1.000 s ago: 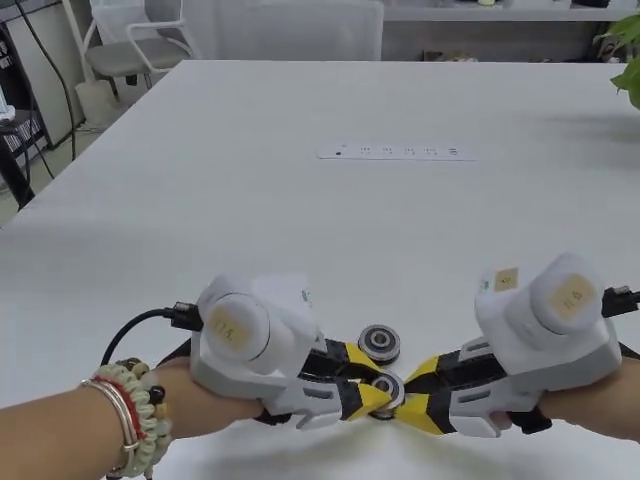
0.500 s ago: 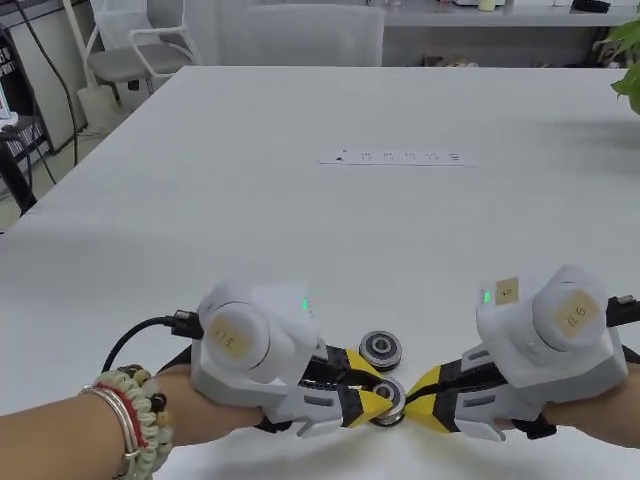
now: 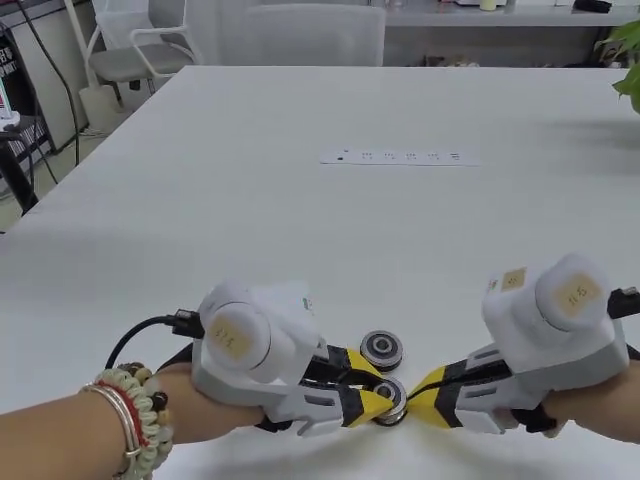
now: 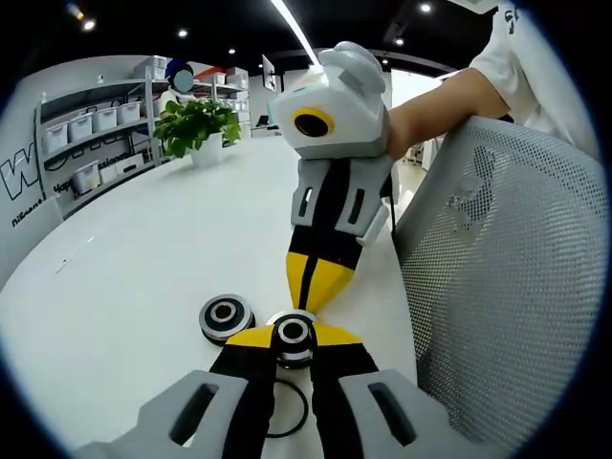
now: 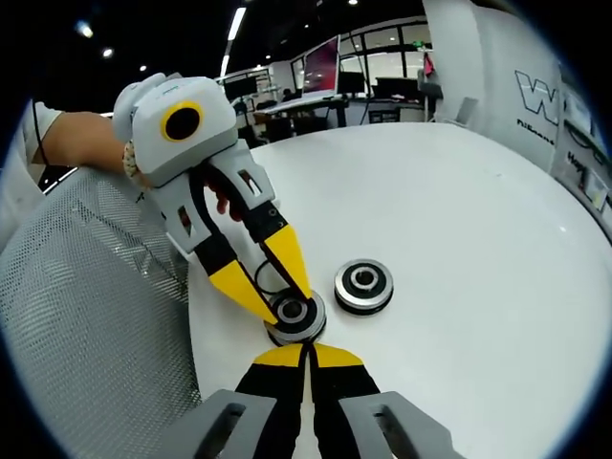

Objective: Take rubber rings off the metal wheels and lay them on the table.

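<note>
White table [image 3: 300, 200]: one rubber ring [image 4: 305, 411] looks already off, lying near the left gripper [image 4: 295, 335]. Its jaws clamp the near wheel [image 3: 388, 395]. Right gripper [image 5: 308, 352] jaws are pinched together at that wheel's rim. Far wheel [image 3: 381, 347] sits untouched just beyond, so most work probably remains.
</note>
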